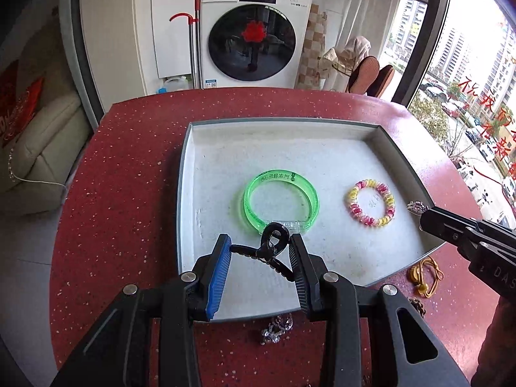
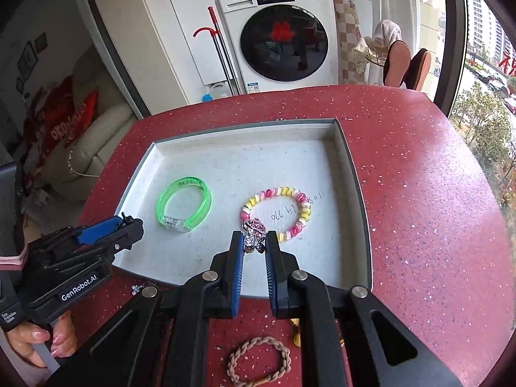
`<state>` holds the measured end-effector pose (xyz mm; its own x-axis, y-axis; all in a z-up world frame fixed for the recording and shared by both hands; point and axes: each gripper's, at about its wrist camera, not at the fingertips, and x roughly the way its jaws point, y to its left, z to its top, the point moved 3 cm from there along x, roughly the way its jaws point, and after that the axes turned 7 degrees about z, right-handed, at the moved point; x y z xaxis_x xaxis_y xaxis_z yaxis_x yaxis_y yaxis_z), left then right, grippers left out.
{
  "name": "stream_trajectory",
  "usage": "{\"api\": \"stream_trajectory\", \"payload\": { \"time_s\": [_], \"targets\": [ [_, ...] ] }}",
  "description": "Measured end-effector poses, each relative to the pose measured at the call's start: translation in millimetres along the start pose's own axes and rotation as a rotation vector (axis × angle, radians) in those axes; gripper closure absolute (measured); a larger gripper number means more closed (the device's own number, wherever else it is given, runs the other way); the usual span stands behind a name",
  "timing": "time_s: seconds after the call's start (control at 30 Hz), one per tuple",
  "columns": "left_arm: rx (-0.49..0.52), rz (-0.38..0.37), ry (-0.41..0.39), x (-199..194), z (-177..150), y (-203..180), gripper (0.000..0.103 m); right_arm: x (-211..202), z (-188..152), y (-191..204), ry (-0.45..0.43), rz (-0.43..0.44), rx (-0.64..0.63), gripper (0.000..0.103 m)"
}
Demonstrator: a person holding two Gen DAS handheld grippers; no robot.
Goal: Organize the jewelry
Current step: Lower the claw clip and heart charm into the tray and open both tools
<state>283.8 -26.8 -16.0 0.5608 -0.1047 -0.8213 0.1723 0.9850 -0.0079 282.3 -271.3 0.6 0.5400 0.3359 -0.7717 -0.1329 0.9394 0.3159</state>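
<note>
A grey tray with a white floor lies on the red table. In it are a green bangle and a pink-yellow-white coil bracelet; both also show in the right wrist view, bangle and bracelet. My left gripper is shut on a black hair claw clip above the tray's near edge. My right gripper is shut on a sparkly pink-and-silver brooch over the tray, just in front of the coil bracelet. The right gripper's tip with the brooch shows in the left wrist view.
On the table in front of the tray lie a silver rhinestone piece, a yellow cord bracelet and a braided tan hair tie. A washing machine stands beyond the table. A window is at the right.
</note>
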Motion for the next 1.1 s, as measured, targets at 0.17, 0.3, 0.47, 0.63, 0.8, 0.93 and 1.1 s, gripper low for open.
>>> {"api": "stream_trajectory", "payload": {
  "time_s": [0.17, 0.3, 0.47, 0.63, 0.8, 0.93, 1.1],
  "targets": [
    [0.073, 0.013, 0.071, 28, -1, -12, 0.048, 27, 3, -17, 0.042, -0.023, 0.032, 0.089],
    [0.083, 0.03, 0.092, 42, -3, -16, 0.048, 43, 2, -29, 0.061, -0.034, 0.061, 0.089],
    [0.067, 0.091, 0.056, 52, 8, -13, 0.048, 49, 11, -33, 0.038, -0.056, 0.053, 0.089],
    [0.071, 0.138, 0.024, 57, 18, -15, 0.044, 51, 14, -31, 0.016, -0.08, 0.046, 0.088],
    [0.107, 0.195, -0.018, 57, 20, -23, 0.038, 51, 11, -25, 0.017, -0.116, 0.003, 0.087],
    [0.114, 0.205, -0.024, 53, 17, -25, 0.038, 50, 15, -30, 0.021, -0.092, 0.041, 0.061],
    [0.106, 0.201, -0.056, 41, 15, -25, 0.035, 40, 15, -27, 0.002, -0.074, 0.035, 0.054]
  ]
}}
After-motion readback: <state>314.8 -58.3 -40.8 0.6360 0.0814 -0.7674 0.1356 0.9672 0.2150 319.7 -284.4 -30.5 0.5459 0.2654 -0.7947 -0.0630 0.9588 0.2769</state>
